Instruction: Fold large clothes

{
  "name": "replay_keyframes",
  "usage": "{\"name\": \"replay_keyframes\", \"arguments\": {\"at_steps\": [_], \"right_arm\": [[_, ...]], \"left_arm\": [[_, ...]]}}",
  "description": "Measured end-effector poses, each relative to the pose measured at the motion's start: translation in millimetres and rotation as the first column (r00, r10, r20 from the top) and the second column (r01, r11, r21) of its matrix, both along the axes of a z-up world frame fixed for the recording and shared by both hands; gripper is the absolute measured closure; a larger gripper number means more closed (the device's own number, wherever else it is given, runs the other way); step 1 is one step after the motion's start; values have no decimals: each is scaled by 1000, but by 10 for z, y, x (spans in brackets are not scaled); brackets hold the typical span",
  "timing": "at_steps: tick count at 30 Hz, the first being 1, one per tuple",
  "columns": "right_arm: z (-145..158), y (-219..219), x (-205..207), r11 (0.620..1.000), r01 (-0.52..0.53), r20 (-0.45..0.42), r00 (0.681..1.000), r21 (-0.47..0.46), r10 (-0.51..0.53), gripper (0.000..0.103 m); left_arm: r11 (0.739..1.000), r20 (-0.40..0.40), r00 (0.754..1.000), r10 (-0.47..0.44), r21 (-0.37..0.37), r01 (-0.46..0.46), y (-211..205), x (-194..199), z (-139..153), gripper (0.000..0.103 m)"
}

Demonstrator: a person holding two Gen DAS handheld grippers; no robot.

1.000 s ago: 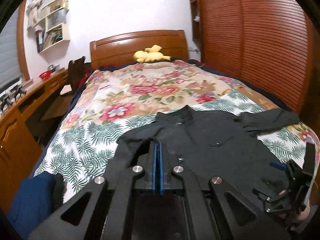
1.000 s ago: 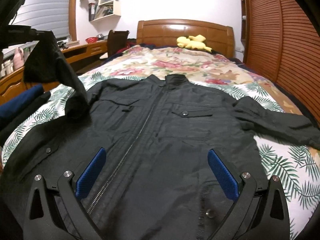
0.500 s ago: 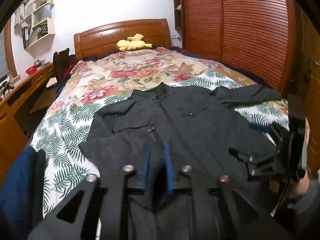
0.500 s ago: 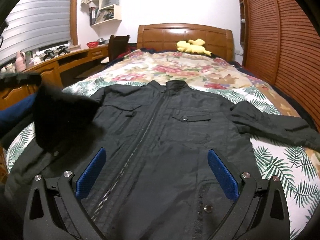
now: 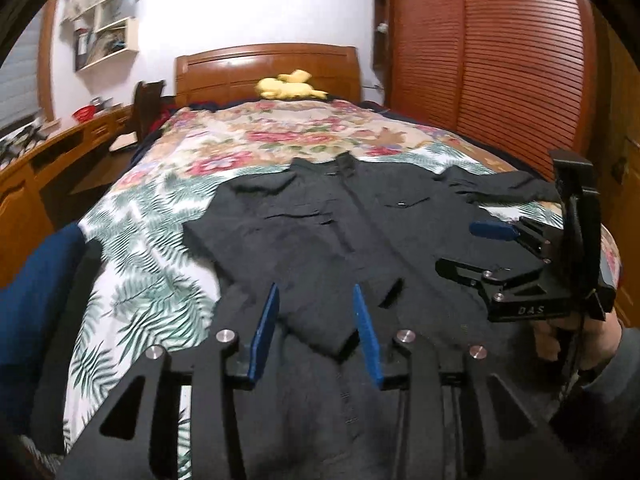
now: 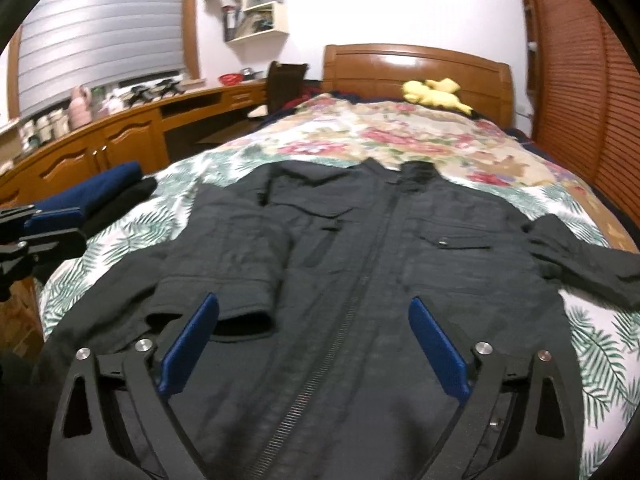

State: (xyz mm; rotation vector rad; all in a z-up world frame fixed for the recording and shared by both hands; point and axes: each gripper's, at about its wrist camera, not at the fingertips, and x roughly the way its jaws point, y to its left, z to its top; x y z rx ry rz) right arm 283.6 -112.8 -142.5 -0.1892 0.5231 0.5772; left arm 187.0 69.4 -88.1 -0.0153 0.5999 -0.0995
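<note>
Dark jacket (image 6: 360, 280) spread front-up across the foot of the bed (image 6: 400, 136), zip closed, collar toward the headboard. One sleeve (image 6: 224, 276) already folded in over the chest, cuff lying loose near the zip; the other sleeve (image 6: 584, 256) flung out sideways over the leaf-print cover. Left tool (image 5: 316, 320) just been opening, blue pads apart with the folded cuff lying between them but not pressed. Right tool (image 6: 312, 344) spread wide over the lower front of the jacket, jaws just eased in a little, nothing held. Likely risks from here: folded sleeve sliding back off the chest if snagged by the left tool on pulling away, since the cuff sits right between the pads. Possible bunching along the zip if the right tool closes on the thick middle rather than on the hem or the outstretched sleeve. Stiff, heavy fabric, probably prone to springing open after a loose fold. Some chance of pinching the bed cover along with the jacket edge, dragging the print cloth up with it. Folded blue and black clothes (image 6: 100, 192) near the left edge of the bed, close enough to be knocked by a wide swing.
</note>
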Motion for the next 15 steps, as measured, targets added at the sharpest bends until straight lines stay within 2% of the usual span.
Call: {"name": "replay_keyframes", "arguments": {"at_steps": [5, 15], "right_arm": [[-83, 333, -14, 996, -93, -39, 995, 0, 93, 19], [-244, 907, -139, 966, -257, -104, 962, -12, 254, 26]], "left_arm": [[998, 7, 998, 57, -33, -57, 247, -79, -111, 66], [989, 1, 989, 147, -18, -147, 680, -293, -252, 66]]}}
